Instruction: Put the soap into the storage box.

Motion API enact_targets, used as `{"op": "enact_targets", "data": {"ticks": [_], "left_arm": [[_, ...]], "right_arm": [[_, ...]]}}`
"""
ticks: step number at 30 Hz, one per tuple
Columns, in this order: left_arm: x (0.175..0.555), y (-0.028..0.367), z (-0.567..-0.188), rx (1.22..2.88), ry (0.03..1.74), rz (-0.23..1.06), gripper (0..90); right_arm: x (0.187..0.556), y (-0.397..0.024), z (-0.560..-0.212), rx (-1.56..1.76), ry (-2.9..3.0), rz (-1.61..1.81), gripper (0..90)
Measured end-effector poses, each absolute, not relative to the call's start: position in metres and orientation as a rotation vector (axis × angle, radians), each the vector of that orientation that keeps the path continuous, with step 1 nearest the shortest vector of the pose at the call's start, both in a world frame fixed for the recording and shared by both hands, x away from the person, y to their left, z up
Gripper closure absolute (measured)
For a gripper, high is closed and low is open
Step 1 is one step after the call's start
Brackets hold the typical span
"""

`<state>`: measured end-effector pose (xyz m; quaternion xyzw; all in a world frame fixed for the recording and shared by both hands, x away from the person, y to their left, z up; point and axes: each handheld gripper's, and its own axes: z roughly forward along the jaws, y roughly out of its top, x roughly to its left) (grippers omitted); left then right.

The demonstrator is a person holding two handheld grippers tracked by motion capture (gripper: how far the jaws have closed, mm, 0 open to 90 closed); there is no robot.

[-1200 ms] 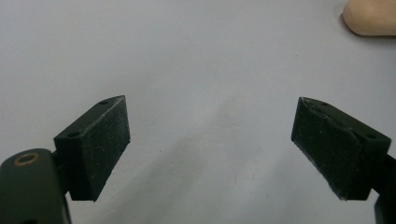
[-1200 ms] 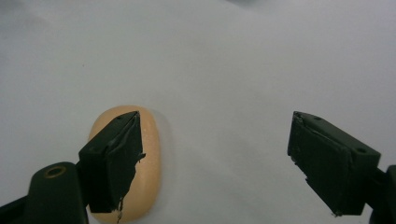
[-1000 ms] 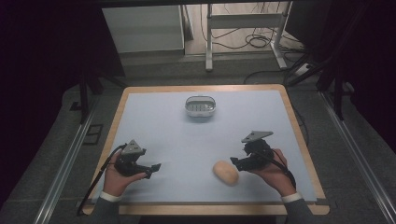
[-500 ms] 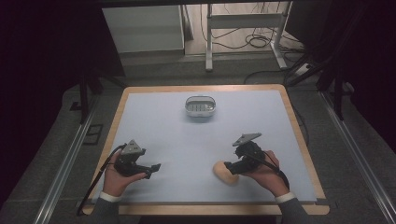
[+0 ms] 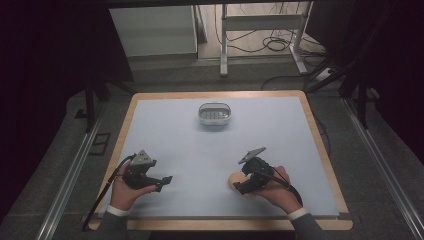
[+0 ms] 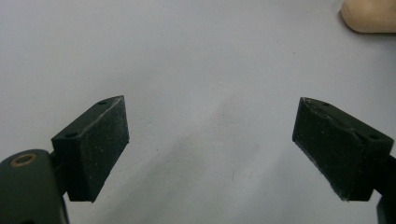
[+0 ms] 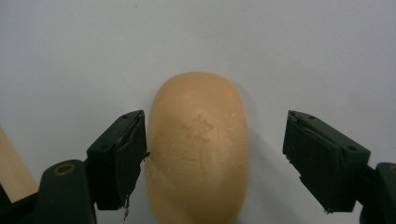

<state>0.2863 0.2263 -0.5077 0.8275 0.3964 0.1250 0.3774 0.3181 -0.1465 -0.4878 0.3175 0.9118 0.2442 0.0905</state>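
On the pale mat near the table's front edge, the bar of soap (image 7: pixel 198 149) lies flat between the jaws of the right gripper (image 7: pixel 212 158), which have just been closing; one pad touches its side, the other stands clear. It looks hard, smooth, likely slippery, so a grip across its long sides suits. The left gripper (image 6: pixel 212 154) hovers open, empty.

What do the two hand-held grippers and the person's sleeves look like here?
Both the left gripper and the right gripper are black, each topped by a grey three-cornered plate and trailing a black cable. Their jaws end in flat, wedge-shaped black pads. The person wears dark sleeves with white cuffs.
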Motion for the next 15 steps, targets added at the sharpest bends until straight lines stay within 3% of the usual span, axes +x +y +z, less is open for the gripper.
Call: {"op": "enact_targets", "data": {"ticks": [15], "left_arm": [[0.287, 0.226, -0.508, 2.119, 1.011, 0.317, 11.1]], "right_arm": [[0.312, -0.133, -0.508, 0.913, 2.768, 0.598, 25.9]]}}
